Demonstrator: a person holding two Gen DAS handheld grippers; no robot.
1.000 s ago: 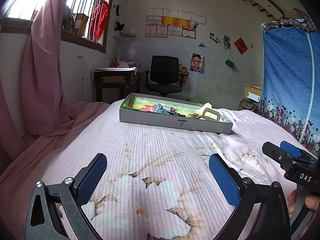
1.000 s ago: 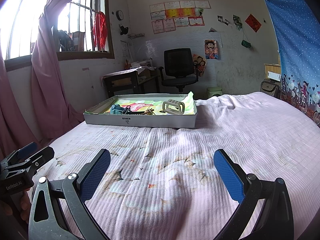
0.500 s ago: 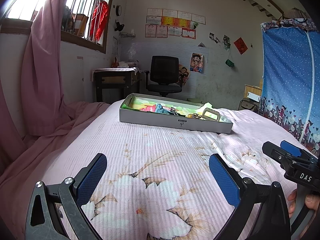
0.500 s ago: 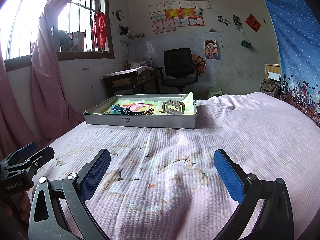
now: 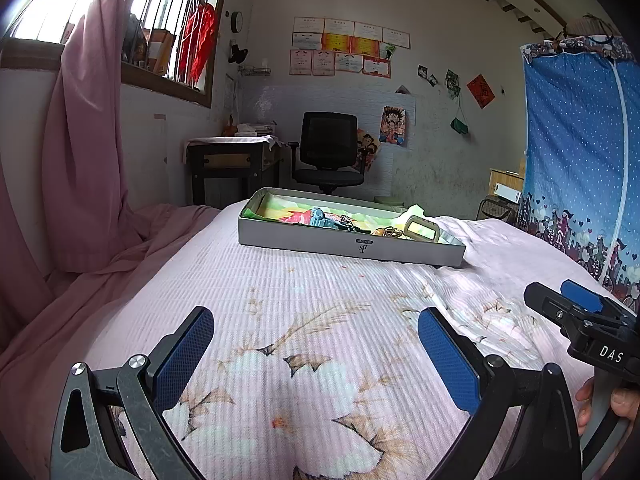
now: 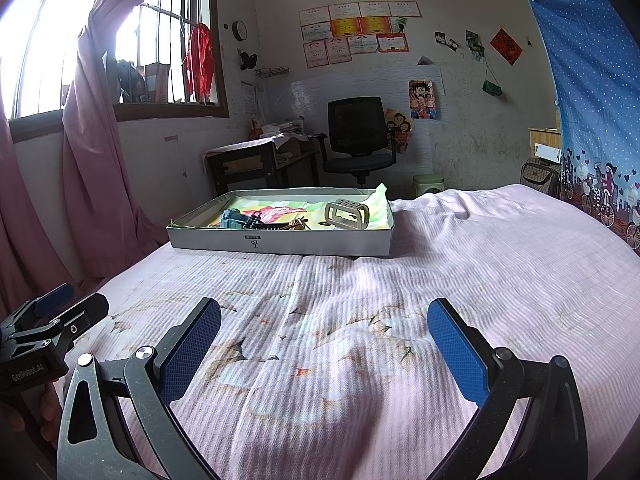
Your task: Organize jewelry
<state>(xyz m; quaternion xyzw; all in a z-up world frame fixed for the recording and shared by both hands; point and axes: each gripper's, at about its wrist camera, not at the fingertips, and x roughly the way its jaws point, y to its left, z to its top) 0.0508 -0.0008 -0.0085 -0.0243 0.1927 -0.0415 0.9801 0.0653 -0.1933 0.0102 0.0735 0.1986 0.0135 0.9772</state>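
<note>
Left gripper (image 5: 316, 354) and right gripper (image 6: 324, 344): jaws spread wide, empty. Shallow grey cardboard tray (image 6: 280, 242) of tangled jewelry (image 6: 276, 222) lies well ahead; soft pink bedspread (image 6: 460, 264) may tip it under pressure

Pink floral bed (image 5: 304, 280) carries a grey tray (image 5: 304, 242) of trinkets

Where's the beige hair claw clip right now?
The beige claw clip sits in the shallow grey box on the bed, at its right end, right of the gold pieces in both wrist views.
</note>
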